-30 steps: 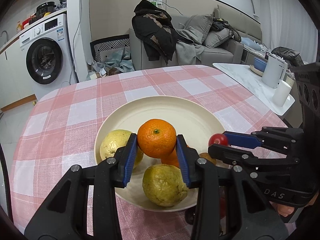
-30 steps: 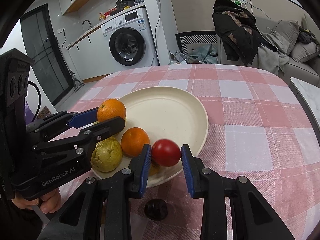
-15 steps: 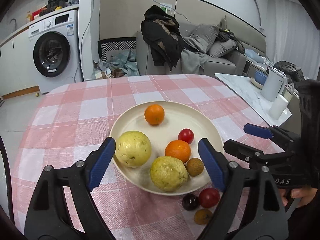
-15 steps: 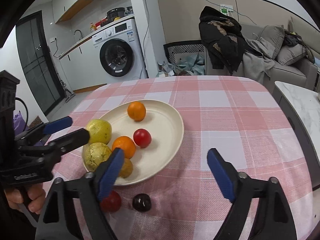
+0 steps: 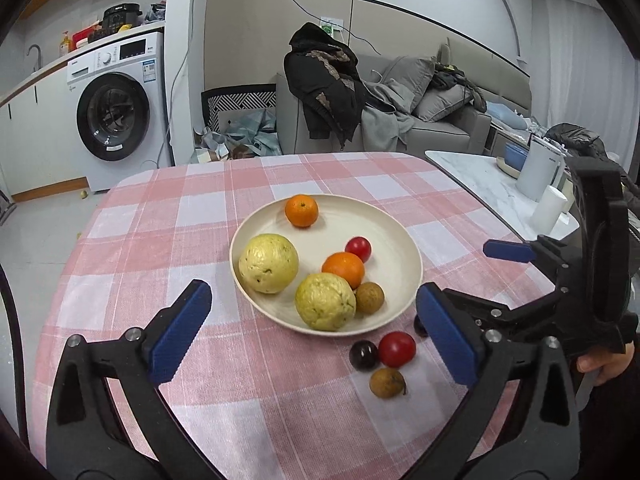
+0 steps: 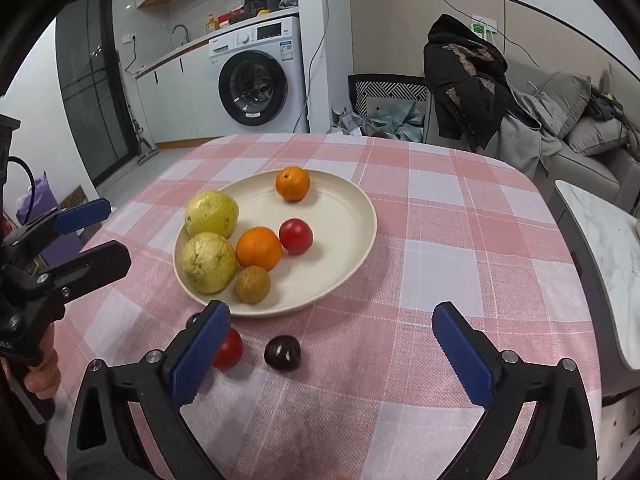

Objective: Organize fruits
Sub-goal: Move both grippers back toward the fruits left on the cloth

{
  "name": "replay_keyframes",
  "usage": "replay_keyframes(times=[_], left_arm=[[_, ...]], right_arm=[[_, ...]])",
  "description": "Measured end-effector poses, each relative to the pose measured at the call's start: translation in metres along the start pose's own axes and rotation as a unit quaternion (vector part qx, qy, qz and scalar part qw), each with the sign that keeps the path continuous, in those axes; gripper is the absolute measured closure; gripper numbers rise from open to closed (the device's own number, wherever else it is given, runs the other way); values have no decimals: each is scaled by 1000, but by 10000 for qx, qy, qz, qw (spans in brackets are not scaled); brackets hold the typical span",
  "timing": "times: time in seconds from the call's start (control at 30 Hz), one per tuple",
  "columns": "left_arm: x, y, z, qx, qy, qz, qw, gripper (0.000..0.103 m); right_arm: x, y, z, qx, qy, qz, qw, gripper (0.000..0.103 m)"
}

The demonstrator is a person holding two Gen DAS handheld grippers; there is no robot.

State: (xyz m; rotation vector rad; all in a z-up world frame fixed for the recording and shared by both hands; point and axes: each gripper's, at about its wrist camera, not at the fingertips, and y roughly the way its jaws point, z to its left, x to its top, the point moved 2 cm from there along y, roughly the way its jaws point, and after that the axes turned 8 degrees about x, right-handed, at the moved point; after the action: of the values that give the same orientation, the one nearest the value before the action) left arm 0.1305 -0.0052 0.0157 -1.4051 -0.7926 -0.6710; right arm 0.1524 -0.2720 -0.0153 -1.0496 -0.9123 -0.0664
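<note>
A cream plate on the pink checked table holds two yellow guavas, two oranges, a red tomato and a brown longan. On the cloth in front of the plate lie a red tomato, a dark cherry and a longan. My left gripper is open and empty, held back from the plate. My right gripper is open and empty above the loose fruit.
A white marble side table with a white kettle stands to the right of the table. A washing machine, a chair with a black jacket and a grey sofa stand beyond the table's far edge.
Both grippers opened, leaving the orange at the plate's far side and the tomato by the other orange, then drew back and up from the plate.
</note>
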Motion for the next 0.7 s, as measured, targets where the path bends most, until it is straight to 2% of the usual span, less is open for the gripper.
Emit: replay_keyframes(times=[0.3,0.7], left_arm=[[-23,1,-6,12,103,268,9996,1],[-31,15,-23,8,453,476,9978,1]], right_arm=[[-9,4,0,-93,-236,375,9990,0],[-25,26,4,-126,-519,907,9944,0]])
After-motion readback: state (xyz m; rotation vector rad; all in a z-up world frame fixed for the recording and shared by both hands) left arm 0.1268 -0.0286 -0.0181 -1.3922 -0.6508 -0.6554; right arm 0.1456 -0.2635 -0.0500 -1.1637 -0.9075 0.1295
